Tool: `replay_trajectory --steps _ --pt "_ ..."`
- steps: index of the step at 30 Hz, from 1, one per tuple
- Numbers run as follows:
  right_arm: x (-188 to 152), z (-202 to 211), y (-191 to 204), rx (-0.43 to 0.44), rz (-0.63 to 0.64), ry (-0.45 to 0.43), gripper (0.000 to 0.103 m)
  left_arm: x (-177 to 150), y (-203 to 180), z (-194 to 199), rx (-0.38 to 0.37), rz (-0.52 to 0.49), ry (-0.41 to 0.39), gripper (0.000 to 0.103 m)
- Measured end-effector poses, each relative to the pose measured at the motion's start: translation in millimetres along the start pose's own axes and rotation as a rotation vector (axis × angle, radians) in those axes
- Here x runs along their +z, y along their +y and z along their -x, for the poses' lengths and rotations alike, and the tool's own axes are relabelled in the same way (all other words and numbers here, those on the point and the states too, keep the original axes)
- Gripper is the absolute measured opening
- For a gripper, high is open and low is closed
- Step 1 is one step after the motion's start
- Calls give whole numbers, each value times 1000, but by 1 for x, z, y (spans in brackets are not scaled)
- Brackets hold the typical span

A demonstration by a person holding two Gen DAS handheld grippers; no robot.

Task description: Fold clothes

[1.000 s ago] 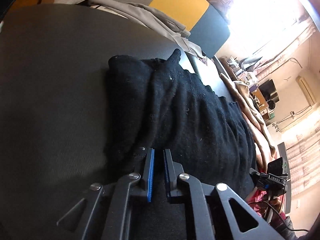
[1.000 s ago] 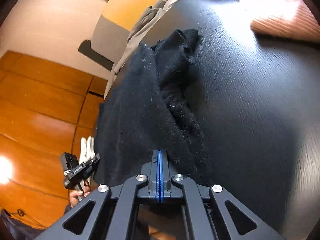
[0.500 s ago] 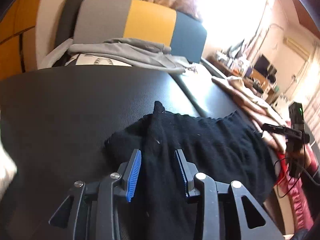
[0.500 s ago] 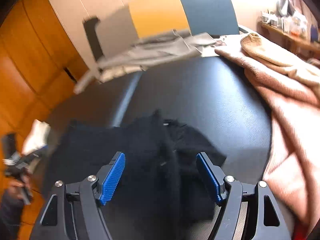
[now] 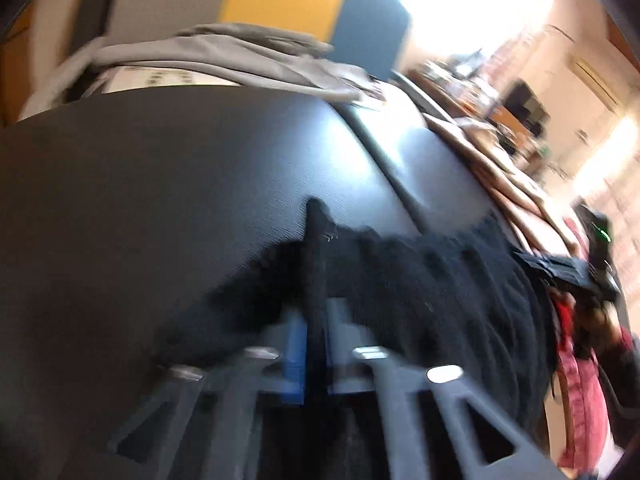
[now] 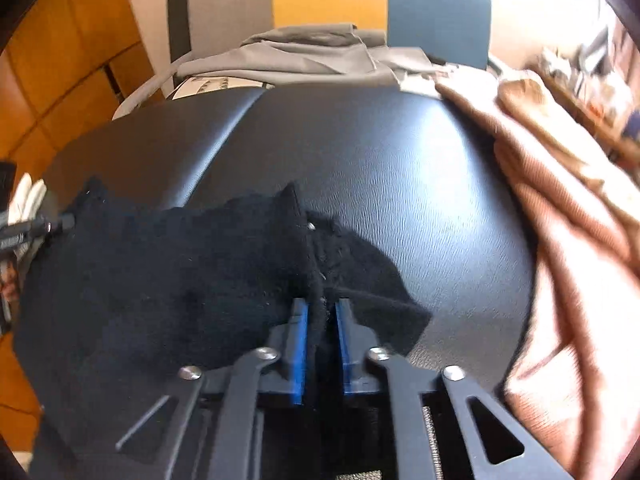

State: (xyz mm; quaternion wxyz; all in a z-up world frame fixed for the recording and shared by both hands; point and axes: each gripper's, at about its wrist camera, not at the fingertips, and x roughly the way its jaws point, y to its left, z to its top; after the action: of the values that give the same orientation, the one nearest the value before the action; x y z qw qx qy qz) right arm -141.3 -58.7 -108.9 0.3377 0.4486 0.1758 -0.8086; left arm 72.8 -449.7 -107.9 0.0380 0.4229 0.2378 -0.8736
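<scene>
The left gripper (image 5: 314,344) and right gripper (image 6: 320,340) are each pinching a ridge of the black sweater (image 6: 160,280), which is lying bunched, only partly folded, on the black table (image 6: 400,160).

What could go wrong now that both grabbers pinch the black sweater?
1. The left gripper and right gripper each pinch only a thin ridge of the black sweater, so it might slip free.
2. The brown blanket lies close on the right; the sweater could drag over it.
</scene>
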Motion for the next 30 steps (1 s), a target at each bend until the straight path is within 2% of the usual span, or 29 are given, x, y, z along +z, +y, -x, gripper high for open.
replay_trajectory --steps 1,2,5,7,9,11,12,14,17,19,21,23,26,28,30 --pt "0 4 -1 -24 9 -18 11 -1 2 6 5 13 -26 5" --pt "0 6 -4 -51 7 -21 3 -3 3 11 33 16 -40 5" --pt "-6 -8 -21 -96 -35 13 0 -14 24 12 102 77 -35 5" --pt "-12 -20 -30 -109 -70 35 0 -21 37 8 93 125 -31 5" --pt "-16 -19 -37 -83 -115 11 0 -23 39 7 85 145 -33 9" --pt "-14 -14 -36 -101 -109 -4 0 -22 37 8 90 151 -37 12" --pt "-13 -10 -36 -110 -107 -13 0 -21 36 11 107 151 -43 21" --pt "-12 2 -33 -116 -110 -45 1 -17 31 21 152 143 -75 23" --pt "-6 29 -16 -46 -100 -141 2 -20 21 43 205 129 -142 25" --pt "0 41 7 8 -37 -175 6 -27 13 59 179 103 -185 25" --pt "-1 44 36 55 32 -178 20 -38 -2 68 146 66 -207 27" --pt "-4 36 60 77 96 -157 29 -48 -20 68 106 19 -195 27" --pt "-11 12 88 -34 212 -102 30 -67 -28 48 142 -22 -129 27" --pt "-13 4 76 -42 166 -99 33 -81 -32 32 180 -44 -81 27" --pt "-15 -3 63 -49 120 -96 63 -89 -27 30 181 -36 -107 23"
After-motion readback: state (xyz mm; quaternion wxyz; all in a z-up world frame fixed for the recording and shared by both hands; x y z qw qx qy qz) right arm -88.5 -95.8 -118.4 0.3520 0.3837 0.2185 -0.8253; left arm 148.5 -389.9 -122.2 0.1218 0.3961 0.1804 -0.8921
